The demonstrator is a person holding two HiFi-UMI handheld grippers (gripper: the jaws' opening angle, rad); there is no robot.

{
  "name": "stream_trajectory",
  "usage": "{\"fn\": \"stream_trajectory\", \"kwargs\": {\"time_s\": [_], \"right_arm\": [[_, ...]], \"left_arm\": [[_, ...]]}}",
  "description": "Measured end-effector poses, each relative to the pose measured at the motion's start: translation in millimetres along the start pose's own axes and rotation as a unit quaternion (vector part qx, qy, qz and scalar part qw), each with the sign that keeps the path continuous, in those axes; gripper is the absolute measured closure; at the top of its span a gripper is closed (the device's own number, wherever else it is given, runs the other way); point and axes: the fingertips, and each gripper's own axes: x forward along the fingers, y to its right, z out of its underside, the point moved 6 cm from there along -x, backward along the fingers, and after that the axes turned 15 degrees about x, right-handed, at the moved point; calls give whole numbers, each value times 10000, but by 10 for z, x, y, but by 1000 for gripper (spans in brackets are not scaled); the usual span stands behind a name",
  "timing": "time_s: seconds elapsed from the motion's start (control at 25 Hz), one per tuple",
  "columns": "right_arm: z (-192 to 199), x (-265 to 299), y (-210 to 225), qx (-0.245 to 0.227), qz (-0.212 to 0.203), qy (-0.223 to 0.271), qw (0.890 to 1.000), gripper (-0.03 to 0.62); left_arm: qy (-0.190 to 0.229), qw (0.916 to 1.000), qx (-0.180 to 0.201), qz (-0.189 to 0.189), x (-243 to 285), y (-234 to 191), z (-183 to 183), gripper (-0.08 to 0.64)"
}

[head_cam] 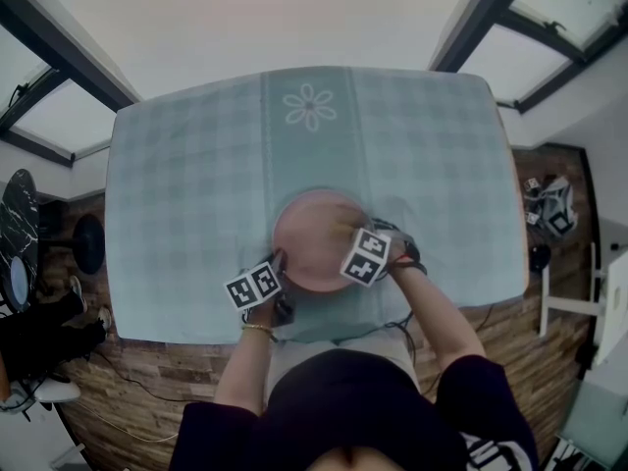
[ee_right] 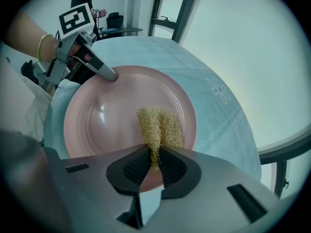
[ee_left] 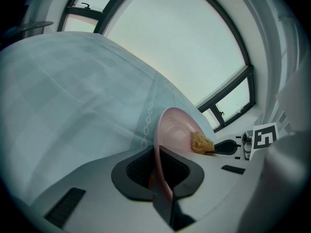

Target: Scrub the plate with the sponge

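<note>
You have one pink plate [ee_right: 112, 115] on the bench [head_cam: 177, 194], and all it carries is one sponge [ee_right: 160, 127], a straw-coloured mesh pad lying on its inner face just ahead of your right hand-held gripper [ee_right: 153, 161]. The jaws there are nearly together, pinching the sponge's near end between the pads. Your left hand-held gripper [ee_left: 158, 171] is clamped narrowly on the plate's rim, which runs edge-on between its jaws. The part of the rim nearest that gripper is hidden behind the jaws. In the head view the right hand-held gripper covers most of the sponge. In all there are two hand-held grippers, one plate and one sponge.
</note>
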Motion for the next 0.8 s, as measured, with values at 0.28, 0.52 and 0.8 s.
{"fn": "stream_trajectory", "kwargs": {"time_s": [0.28,0.52,0.8], "right_arm": [[161,-80,-169,91,-209,-34,9997,548],[237,-117,-327,148,-329,-47,9993,548],[299,-169,-530,209,-523,-53,9984,548]], "left_arm": [[-5,10000,5,-3,0,5,-1,537],[-10,10000,4,7,2,-9,2,537],[-15,10000,2,18,7,-3,-2,537]]}}
